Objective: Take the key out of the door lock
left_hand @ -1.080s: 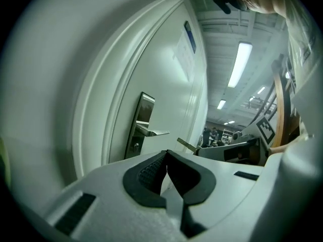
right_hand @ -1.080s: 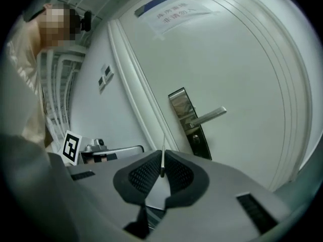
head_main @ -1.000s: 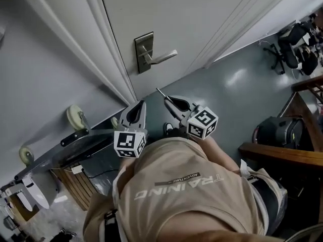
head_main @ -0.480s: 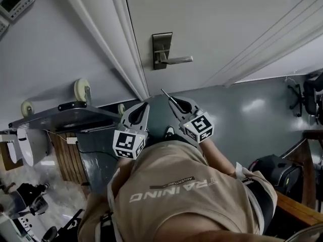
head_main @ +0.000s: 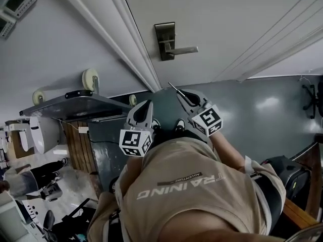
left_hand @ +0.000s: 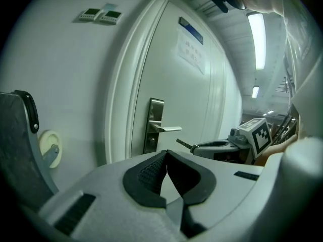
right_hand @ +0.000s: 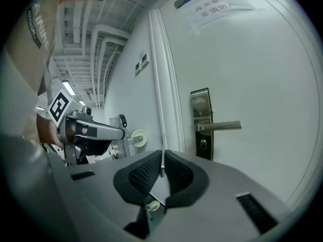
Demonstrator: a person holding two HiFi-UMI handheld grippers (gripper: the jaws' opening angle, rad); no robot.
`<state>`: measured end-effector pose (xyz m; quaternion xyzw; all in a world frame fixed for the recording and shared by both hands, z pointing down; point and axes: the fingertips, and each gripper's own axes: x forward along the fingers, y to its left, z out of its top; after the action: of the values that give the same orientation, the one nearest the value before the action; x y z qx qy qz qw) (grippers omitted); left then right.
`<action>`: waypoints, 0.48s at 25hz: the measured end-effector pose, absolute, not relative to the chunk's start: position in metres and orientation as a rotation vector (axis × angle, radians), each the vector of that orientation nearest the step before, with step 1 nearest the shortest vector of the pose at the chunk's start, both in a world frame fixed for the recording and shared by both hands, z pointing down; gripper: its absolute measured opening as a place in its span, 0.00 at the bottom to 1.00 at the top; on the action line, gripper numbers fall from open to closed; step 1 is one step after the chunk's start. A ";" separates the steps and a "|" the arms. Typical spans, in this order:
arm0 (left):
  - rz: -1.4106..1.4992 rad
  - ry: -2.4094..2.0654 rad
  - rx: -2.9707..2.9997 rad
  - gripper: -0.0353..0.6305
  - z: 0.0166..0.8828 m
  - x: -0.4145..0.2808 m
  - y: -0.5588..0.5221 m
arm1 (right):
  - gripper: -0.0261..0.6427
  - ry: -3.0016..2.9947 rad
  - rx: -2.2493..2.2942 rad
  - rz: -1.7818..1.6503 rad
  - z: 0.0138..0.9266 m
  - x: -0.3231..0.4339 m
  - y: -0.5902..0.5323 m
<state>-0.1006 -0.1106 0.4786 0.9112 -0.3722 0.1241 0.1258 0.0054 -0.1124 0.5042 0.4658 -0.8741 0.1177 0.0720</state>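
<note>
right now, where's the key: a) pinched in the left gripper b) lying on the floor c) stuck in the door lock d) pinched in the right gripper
d: the thin key sits clamped between the pads of the right gripper, well clear of the door lock, whose keyhole shows nothing in it.
</note>
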 end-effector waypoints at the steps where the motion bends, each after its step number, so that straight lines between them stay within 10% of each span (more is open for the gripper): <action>1: 0.352 -1.075 2.661 0.06 0.476 -0.098 -0.110 | 0.08 -2.627 1.403 0.356 0.503 0.006 -0.111; 12: 0.277 -1.010 2.763 0.06 0.448 -0.104 -0.125 | 0.08 -2.583 1.492 0.282 0.476 -0.006 -0.110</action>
<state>-0.1045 -0.1245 0.4479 0.9310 -0.3405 0.0933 0.0933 -0.0064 -0.1096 0.4760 0.4967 -0.8598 0.0938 0.0727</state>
